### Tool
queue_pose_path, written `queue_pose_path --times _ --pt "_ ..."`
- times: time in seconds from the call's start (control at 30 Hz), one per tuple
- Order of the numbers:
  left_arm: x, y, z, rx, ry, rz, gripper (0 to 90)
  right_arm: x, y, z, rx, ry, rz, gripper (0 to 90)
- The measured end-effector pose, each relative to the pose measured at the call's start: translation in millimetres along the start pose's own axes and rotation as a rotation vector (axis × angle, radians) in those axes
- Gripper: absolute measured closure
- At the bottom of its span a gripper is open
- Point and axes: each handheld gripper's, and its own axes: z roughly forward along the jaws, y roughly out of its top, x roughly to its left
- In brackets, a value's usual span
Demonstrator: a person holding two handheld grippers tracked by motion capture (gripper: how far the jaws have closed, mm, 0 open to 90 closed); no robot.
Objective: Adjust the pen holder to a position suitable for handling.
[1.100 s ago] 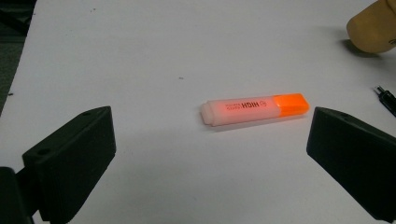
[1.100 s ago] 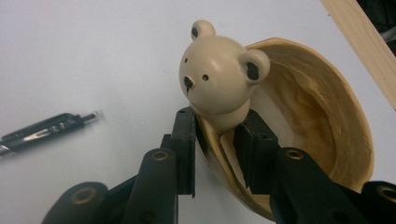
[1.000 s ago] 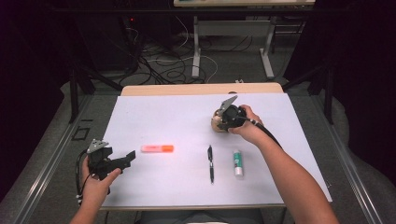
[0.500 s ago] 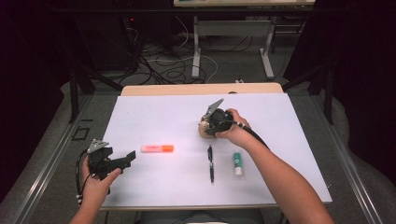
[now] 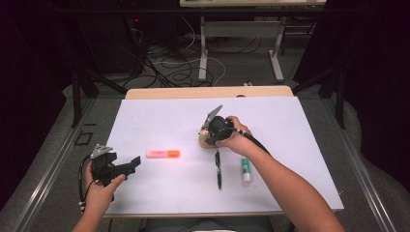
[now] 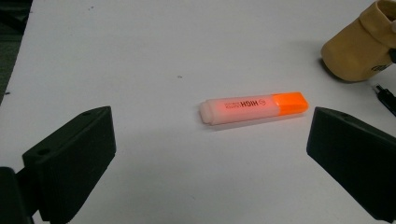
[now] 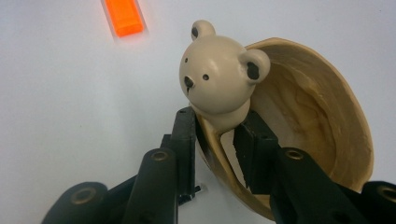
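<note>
The bear bowl [image 7: 289, 121] is pinched in my right gripper [image 7: 215, 135], jaws narrowed down on its rim right under the little bear head, one pad outside the wall and one inside, so it's a proper grip on the edge. It's a tan, wood-looking bowl with a cream bear head stuck on the rim, and from above I see it [image 5: 205, 140] sitting near the middle of the white table [image 5: 300, 121], just past the top end of the pen [image 5: 218, 169]; I can't tell if it's touching the table or just off it. My right gripper [image 5: 212, 131] comes in over it from the right with my hand wrapped around the body. My left gripper [image 6: 210, 154] is doing nothing much, jaws spread wide with nothing between them, hovering low at the near left side of the table [image 6: 140, 56]. From above it's [image 5: 133, 163] close to the near edge. Just ahead of those open jaws lies the orange highlighter [image 6: 254, 108] flat on its side, cap end pointing toward the bowl [image 6: 359, 46]. The glue stick [image 5: 246, 169] lies right of the pen, alongside it, the two a bit apart. Further back is the wooden strip [image 5: 208, 92] along the far edge of the table.
</note>
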Motion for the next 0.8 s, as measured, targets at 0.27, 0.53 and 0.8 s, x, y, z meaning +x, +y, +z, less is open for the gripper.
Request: queue_pose_path --times 0.27,0.53,0.8 --pt "-0.5 -0.4 1.8 -0.002 0.000 0.002 1.5 -11.3 -5.0 5.2 -0.026 0.057 0.025 69.2" --pt "-0.5 -0.5 1.8 0.000 0.001 0.000 1.5 -10.7 -7.5 6.4 -0.043 0.054 0.068 69.5" --pt "-0.7 -0.5 2.1 0.002 0.000 0.002 1.5 -6.8 -6.1 7.8 -0.049 0.027 0.083 69.6"
